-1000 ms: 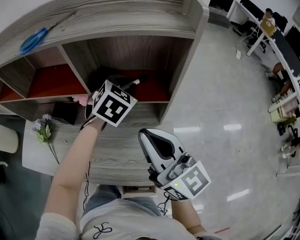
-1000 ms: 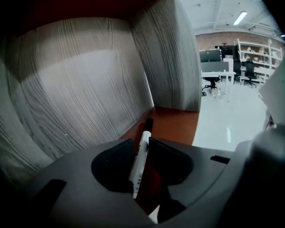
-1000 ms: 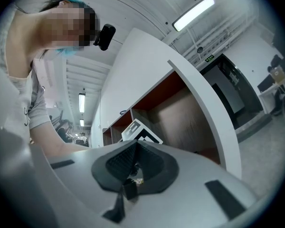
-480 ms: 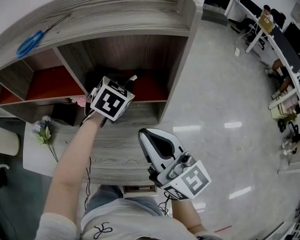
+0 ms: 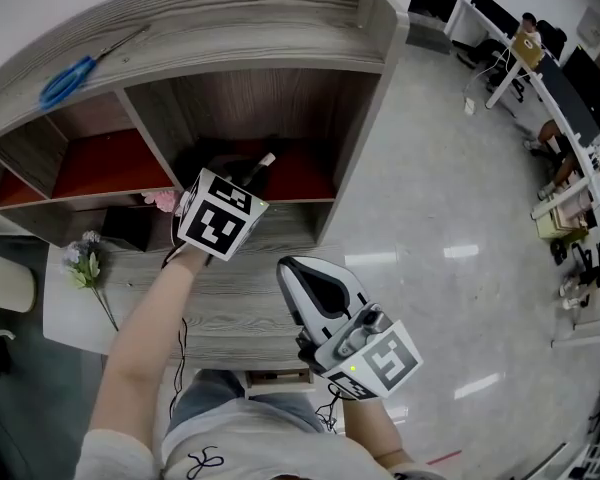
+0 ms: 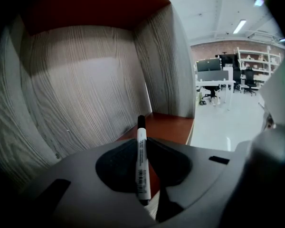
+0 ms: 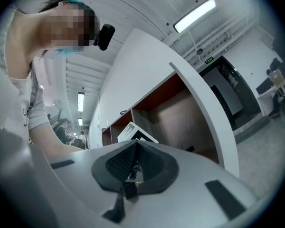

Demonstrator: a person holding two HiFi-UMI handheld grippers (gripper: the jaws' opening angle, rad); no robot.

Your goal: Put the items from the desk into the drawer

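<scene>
At the mouth of the right-hand cubby [image 5: 280, 118] of the shelf unit [image 5: 230, 28], the left gripper [image 5: 242, 180] is pinching a slim white marker [image 5: 263, 162] with a black cap. In the left gripper view, the marker [image 6: 141, 160] is sitting lengthwise between the dark, ribbed pads [image 6: 116, 163], its capped end poking out past the jaws toward the back of the cubby and a barcode label showing on its barrel. The smooth grey shells of the left gripper [image 6: 142, 144] are closing tightly on it. The cubby's walls [image 6: 80, 89] are showing pale grey wood grain running in streaks, while its floor [image 6: 171, 125] is a flat reddish-brown panel.

Lower down, close to the person's body, the right gripper [image 5: 305, 280] is hanging above the front edge of the desk [image 5: 240, 298]. In the right gripper view, the black textured pads of the right gripper [image 7: 133, 148] are pressing together with nothing between them.

On the flat top of the shelf unit, blue-handled scissors [image 5: 68, 76] are lying well to the left. A pale flower [image 5: 86, 263] with a thin stem is lying at the desk's left end. The glossy grey floor [image 5: 450, 198] is reflecting ceiling lights beside the desk.
</scene>
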